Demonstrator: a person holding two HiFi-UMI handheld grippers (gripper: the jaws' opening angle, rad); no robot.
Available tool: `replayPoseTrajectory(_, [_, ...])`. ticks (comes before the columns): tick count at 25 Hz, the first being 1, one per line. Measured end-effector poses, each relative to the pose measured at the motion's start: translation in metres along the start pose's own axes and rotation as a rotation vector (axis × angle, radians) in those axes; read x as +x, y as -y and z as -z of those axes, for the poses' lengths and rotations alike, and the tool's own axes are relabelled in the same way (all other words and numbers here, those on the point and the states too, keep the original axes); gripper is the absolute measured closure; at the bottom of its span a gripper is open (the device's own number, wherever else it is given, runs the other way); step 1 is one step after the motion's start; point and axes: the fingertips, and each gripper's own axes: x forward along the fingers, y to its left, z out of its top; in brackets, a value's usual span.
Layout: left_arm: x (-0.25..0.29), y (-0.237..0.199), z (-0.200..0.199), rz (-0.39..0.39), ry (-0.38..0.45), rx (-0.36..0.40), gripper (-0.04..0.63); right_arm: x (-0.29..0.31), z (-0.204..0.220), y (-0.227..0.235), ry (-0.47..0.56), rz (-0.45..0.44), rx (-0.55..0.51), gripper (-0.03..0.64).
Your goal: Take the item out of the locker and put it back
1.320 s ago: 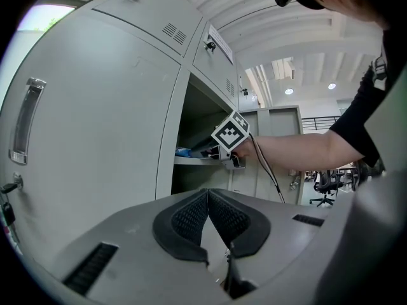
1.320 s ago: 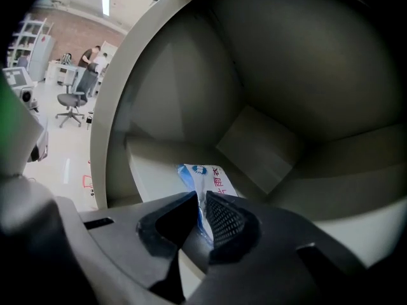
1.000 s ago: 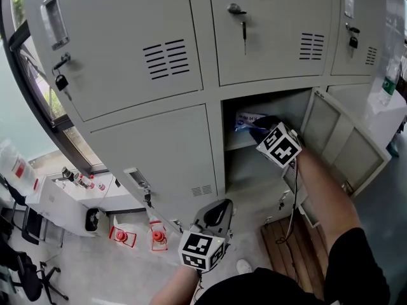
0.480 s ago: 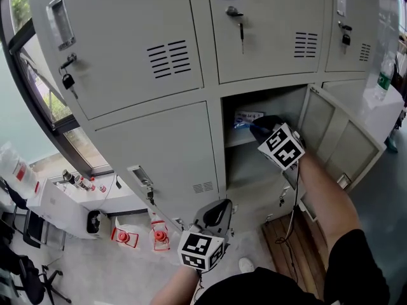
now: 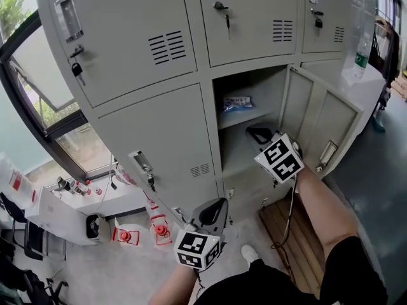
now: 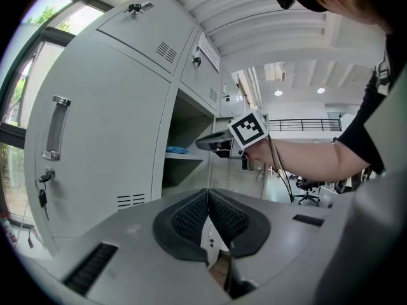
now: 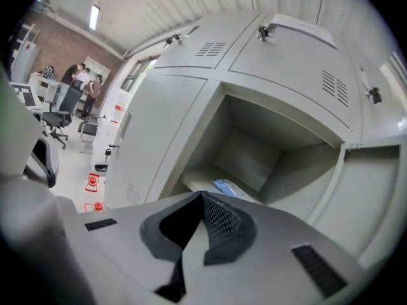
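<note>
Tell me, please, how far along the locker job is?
Done: locker door open, blue packet lying on the shelf. In hand: nothing; right tongs and left tongs are shut, empty. Left: unclear whether the packet has been out; door not closed.

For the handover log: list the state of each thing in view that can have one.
Locker door: swung open.
Blue packet: lying on the open locker's shelf, not held.
Right gripper: jaws closing to shut, nothing between them.
Left gripper: shut, empty.
Lower left locker door: closed.
Upper middle locker door: closed, key in lock.
</note>
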Motion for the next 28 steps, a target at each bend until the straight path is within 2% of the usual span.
replayPoseTrajectory(5, [-0.026, 0.019, 0.023, 0.047, -0.037, -0.016, 0.578, -0.042, 0.016, -0.048, -0.016, 0.0, 0.078, 0.565])
replayPoseTrajectory(11, [-0.045, 0.041, 0.049, 0.07, -0.076, -0.046, 0.578, -0.083, 0.053, -0.092, -0.024, -0.016, 0.244, 0.566])
replayPoseTrajectory(17, [-0.051, 0.057, 0.076, 0.055, -0.121, -0.067, 0.578, -0.124, 0.079, -0.117, 0.022, -0.028, 0.41, 0.566])
replayPoseTrajectory(28, [-0.04, 0.119, 0.086, -0.035, -0.117, -0.107, 0.578, -0.203, 0.118, -0.142, 0.066, -0.109, 0.495, 0.566])
